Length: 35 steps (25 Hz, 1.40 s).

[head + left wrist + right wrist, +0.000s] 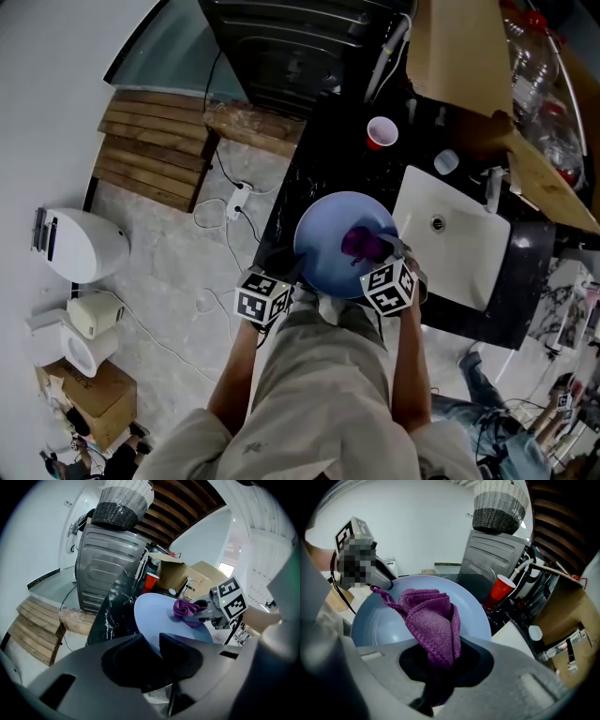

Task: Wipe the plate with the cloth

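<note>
While I stand at the black white-veined stone counter (323, 159) (112, 616), my left tongs (296, 278) (154, 641) are clamped on the near rim of the pale blue round plate (328, 234) (154, 616) (393, 620), the edge pinched between the two jaws. It sits tilted over the counter's front edge, and I cannot tell whether its far side rests on the stone. My right tongs (392, 251) (440, 667) are closed on the purple knitted cloth (361, 244) (185, 609) (431, 620), which bunches out of the jaws and lies against the plate's face towards its right side. Just right of the plate a white rectangular sink (459, 234) is set into the counter, with a tap at its far right corner. Further back on the stone stands a red plastic cup (382, 132) (151, 581) (502, 588), and a small white round lid (446, 161) lies near the sink's corner. Brown cardboard boxes (469, 56) (197, 571) crowd the far right end. Behind the counter stands a dark grey washing machine (108, 569) (492, 559) with a grey and white woven basket (124, 501) (499, 503) on top. To the left, the pale mottled floor (178, 244) carries a slatted wooden platform (155, 150) (33, 625), a white power strip (236, 199) with loose white cable, and a white rounded appliance (84, 246) against the white wall.
</note>
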Available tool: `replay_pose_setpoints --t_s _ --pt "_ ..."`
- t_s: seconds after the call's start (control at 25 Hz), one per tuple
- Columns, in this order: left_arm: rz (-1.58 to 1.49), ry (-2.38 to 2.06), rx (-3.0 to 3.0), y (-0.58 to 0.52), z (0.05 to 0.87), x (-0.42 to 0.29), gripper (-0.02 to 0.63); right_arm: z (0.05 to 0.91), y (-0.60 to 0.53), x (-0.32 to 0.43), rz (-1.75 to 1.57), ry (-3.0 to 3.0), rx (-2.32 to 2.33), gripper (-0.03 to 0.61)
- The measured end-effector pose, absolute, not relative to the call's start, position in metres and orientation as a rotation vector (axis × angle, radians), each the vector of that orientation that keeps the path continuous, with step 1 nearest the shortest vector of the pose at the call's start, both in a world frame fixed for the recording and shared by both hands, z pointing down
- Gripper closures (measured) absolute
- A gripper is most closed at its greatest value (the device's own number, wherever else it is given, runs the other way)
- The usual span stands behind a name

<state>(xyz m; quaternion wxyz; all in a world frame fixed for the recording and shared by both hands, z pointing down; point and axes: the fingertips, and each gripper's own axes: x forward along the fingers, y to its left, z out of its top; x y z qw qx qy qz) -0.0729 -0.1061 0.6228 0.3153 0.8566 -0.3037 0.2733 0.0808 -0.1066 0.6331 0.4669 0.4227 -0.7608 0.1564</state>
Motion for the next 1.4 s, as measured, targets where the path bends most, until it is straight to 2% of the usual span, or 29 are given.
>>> replay_pose_setpoints --t_s 0.76,1.4 --pt "0.677 -0.814 2.233 -0.114 0.623 -0.071 0.489 0.635 -0.169 0.089 0.31 -1.79 1.151 0.517" --pt "0.651 -0.84 2.207 -0.118 0.624 -0.069 0.488 0.636 -0.221 0.06 0.217 -1.831 1.114 0.517"
